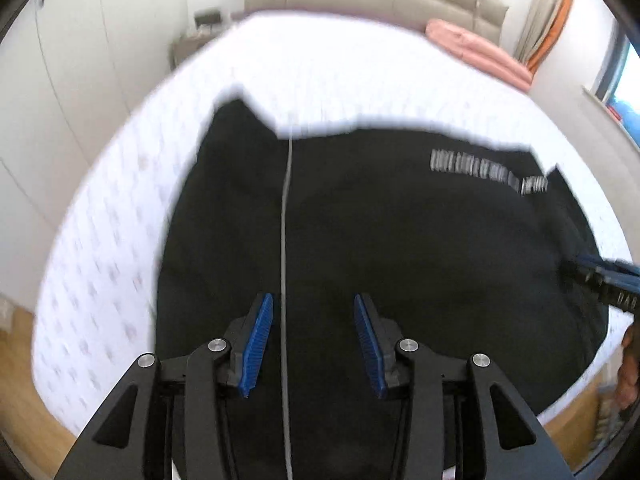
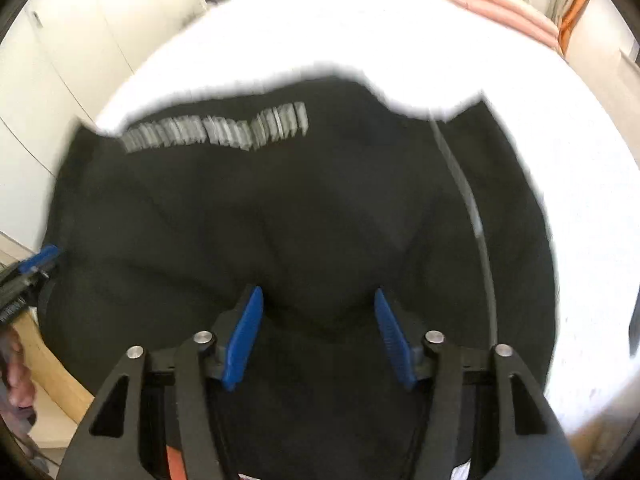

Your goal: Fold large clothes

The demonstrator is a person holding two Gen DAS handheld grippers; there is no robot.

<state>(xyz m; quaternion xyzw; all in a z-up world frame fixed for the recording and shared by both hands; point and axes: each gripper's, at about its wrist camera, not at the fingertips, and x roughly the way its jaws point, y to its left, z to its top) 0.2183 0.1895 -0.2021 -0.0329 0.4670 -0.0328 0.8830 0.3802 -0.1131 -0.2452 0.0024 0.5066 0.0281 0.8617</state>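
White patterned mattress [image 1: 120, 208] underneath, black garment [image 1: 400, 240] spread flat for folding, zip [image 1: 285, 216] running toward 12 o'clock – left gripper [image 1: 314, 344] and right gripper [image 2: 318, 336] hovering part-open above the near hem, gripping nothing – likely poised to pinch it
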